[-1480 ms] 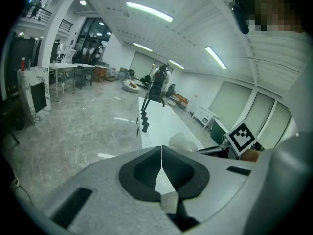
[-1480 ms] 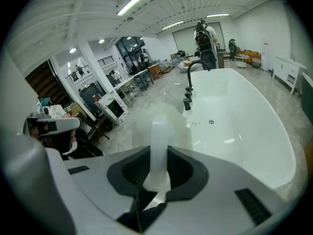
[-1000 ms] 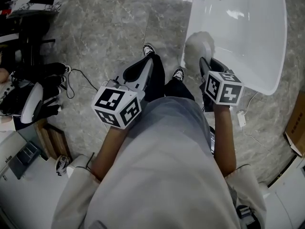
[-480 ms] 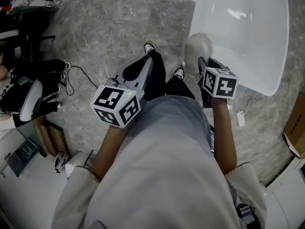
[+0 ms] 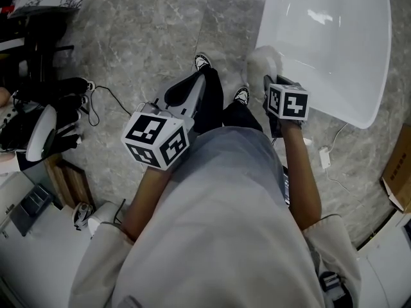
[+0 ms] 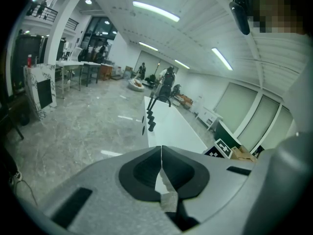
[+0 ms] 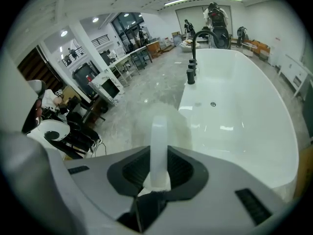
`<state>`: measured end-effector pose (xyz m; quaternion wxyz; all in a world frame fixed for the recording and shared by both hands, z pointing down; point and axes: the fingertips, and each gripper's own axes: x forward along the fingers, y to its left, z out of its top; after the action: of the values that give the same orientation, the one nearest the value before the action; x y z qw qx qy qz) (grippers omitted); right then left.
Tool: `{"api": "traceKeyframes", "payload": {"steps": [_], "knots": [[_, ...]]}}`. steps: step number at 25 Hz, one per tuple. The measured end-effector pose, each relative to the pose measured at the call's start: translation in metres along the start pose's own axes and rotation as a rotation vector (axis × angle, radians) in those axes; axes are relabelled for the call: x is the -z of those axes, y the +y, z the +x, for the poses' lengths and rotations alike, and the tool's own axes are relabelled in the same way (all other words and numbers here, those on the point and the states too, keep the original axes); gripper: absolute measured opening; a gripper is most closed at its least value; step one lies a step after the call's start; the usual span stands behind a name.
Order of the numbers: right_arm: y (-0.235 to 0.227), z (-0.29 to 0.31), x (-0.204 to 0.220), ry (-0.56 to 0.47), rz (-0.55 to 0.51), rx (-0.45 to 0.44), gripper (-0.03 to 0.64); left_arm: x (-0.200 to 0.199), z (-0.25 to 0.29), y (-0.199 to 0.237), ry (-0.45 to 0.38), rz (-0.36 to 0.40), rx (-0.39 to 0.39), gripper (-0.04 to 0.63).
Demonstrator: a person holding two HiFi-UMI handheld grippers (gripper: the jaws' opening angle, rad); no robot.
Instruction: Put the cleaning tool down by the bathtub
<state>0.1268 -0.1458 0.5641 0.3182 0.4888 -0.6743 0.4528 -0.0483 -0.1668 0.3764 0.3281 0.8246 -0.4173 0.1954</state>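
Note:
The cleaning tool has a white handle and a fluffy pale head. My right gripper is shut on the handle, which stands up between its pads. In the head view the right gripper points steeply down, and the tool's head hangs just off the white bathtub's near left rim, over the grey floor. In the right gripper view the bathtub fills the right side. My left gripper is held over the person's left leg. Its jaws are shut with nothing between them.
The person's two shoes stand on the marble floor left of the tub. A black faucet rises at the tub's far end. A white plug and cable lie right of the right arm. Black gear and cables crowd the left; a cardboard box sits at the right edge.
My right gripper has sunk toward the floor beside the tub with the tool in it, so its cube looks smaller and farther. The left gripper has stayed put.

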Motion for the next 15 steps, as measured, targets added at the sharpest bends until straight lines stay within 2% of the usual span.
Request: {"api": "traceKeyframes", "payload": {"steps": [15], "knots": [[-0.016, 0.036, 0.026, 0.089, 0.007, 0.044, 0.069, 0.007, -0.006, 0.009, 0.011, -0.004, -0.007, 0.009]]}}
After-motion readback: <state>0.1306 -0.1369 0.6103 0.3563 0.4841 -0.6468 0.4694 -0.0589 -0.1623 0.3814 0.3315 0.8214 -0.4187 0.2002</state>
